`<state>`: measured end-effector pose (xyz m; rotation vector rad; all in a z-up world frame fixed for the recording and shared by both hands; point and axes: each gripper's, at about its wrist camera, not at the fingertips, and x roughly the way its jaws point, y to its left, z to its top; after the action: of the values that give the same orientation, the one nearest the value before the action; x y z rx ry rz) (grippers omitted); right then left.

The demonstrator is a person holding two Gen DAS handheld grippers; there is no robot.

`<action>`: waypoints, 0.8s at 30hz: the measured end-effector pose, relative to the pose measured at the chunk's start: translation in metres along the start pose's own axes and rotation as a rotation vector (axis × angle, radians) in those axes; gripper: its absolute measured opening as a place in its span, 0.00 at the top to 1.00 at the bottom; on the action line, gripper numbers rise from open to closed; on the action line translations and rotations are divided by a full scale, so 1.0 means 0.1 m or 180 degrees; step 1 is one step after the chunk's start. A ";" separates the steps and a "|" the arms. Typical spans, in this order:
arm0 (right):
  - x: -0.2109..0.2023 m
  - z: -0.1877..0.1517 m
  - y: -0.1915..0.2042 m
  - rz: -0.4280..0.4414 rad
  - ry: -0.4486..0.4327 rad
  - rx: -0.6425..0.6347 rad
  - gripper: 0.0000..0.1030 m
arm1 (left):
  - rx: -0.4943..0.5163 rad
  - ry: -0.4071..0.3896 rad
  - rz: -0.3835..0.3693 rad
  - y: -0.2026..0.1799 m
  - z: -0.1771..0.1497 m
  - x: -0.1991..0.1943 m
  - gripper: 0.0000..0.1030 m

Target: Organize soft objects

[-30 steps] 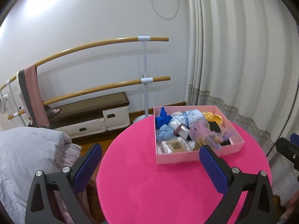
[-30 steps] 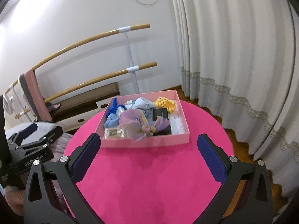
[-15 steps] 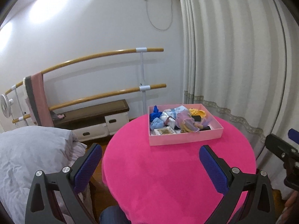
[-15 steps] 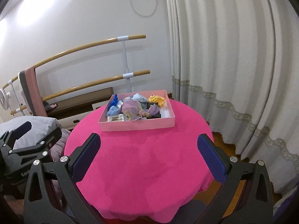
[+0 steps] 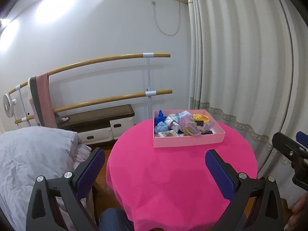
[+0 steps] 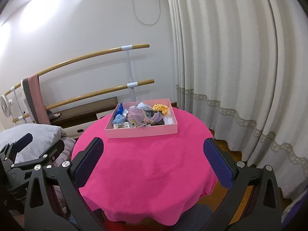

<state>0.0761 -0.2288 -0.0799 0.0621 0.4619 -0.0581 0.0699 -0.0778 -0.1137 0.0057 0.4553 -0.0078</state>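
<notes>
pink box [image 5: 188, 141] sits on the far half of your round table under the magenta cloth [image 5: 173, 173], low-walled, lid off. inside it, a jumble of soft objects [image 5: 179, 124]: dark blue piece [image 5: 160, 117] at far left, light blue bundle [image 5: 161, 128] just in front of it, lilac gauzy piece [image 5: 187, 126] across the middle, yellow knitted piece [image 5: 201, 117] at the far right corner, a flat black item [image 5: 200, 123] beside the yellow one, a pale patterned packet [image 5: 166, 134] against the near wall. they overlap; you cannot tell how many there are. the cloth around the box is bare.

your left gripper [image 5: 155, 168]: blue-padded fingers [image 5: 92, 167] wide apart, holding nothing, touching nothing, hanging over the near edge of the table, well short of the box.

your right gripper [image 6: 153, 155]: same state, pads [image 6: 218, 162] spread wide, nothing between them, above the near part of the cloth, box well apart ahead.

left view only: bed with grey duvet [image 5: 32, 163] filling the lower left, low cabinet [image 5: 102, 125] with white drawers, a knee in blue denim [image 5: 111, 219] under the table edge, part of a hand [image 5: 299, 211] at the lower right and the side of your right gripper.

right view only: wooden floor [image 6: 227, 142] past the table's right side, the whole scalloped trim of the curtain [image 6: 240, 67], an empty strip of box floor [image 6: 169, 120] at the right end, and your left gripper from the side at lower left.

both views: wall rails [image 5: 107, 59], pink and grey towel [image 5: 41, 100], small fan [image 5: 7, 105].
</notes>
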 end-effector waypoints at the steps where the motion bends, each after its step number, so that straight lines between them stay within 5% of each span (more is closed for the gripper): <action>1: -0.01 0.00 0.00 0.0003 -0.0002 0.0000 0.00 | -0.0010 0.0009 0.0000 0.00 0.03 0.03 0.00; 24: -0.03 -0.02 0.08 0.0040 -0.0010 -0.0038 0.00 | -0.0047 0.0005 0.0013 -0.07 0.08 0.06 0.00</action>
<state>0.0731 -0.2204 -0.0803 0.0531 0.4587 -0.0430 0.0789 -0.0846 -0.1094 -0.0078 0.4568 -0.0004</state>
